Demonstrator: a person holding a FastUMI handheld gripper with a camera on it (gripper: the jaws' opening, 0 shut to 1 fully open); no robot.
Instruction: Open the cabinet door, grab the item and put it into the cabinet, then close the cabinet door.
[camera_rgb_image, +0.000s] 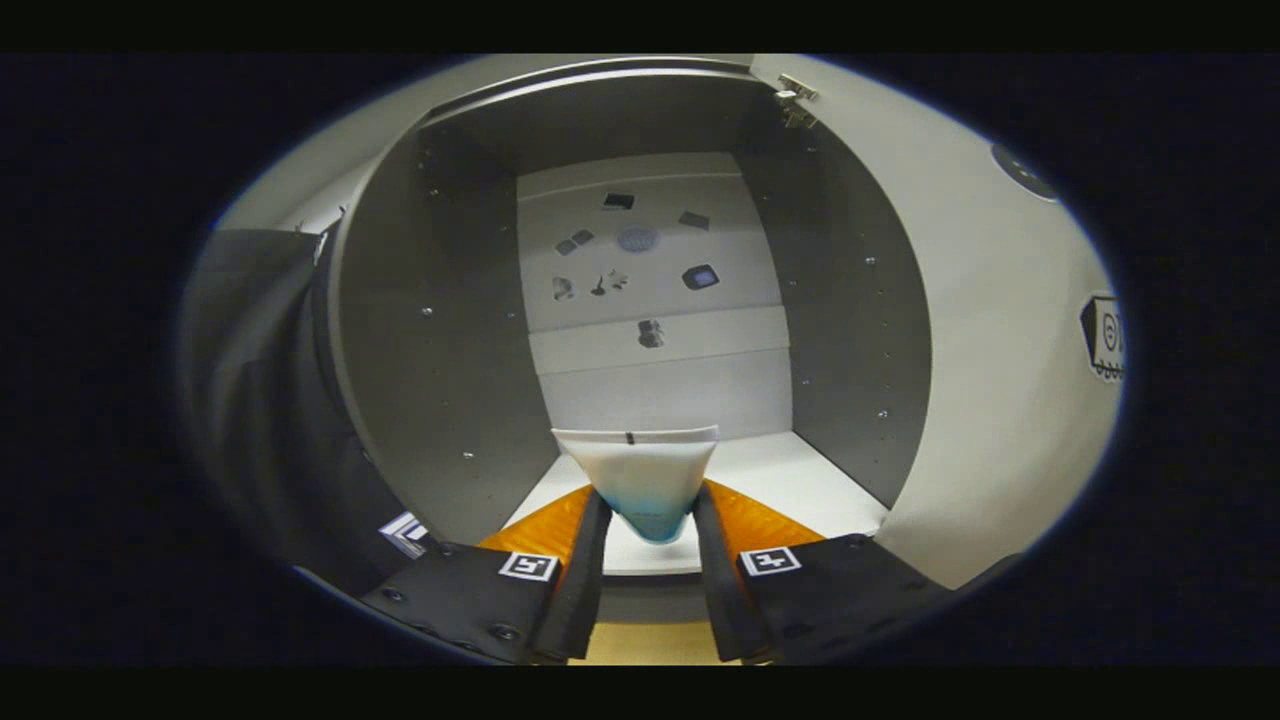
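A: Where's the item (645, 480)?
B: At six o'clock, pinched between both fingers of the gripper (650, 520), over the cabinet floor (790, 480).
A: Why so low?
B: Probably to set it down. The door (1000, 330) stands open at three o'clock.

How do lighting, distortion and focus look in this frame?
Gripper view: fisheye bends the cabinet walls and open door into curves; the back panel is brightly lit, the sides dim; the cup held in the claw looks soft, slightly blurred.
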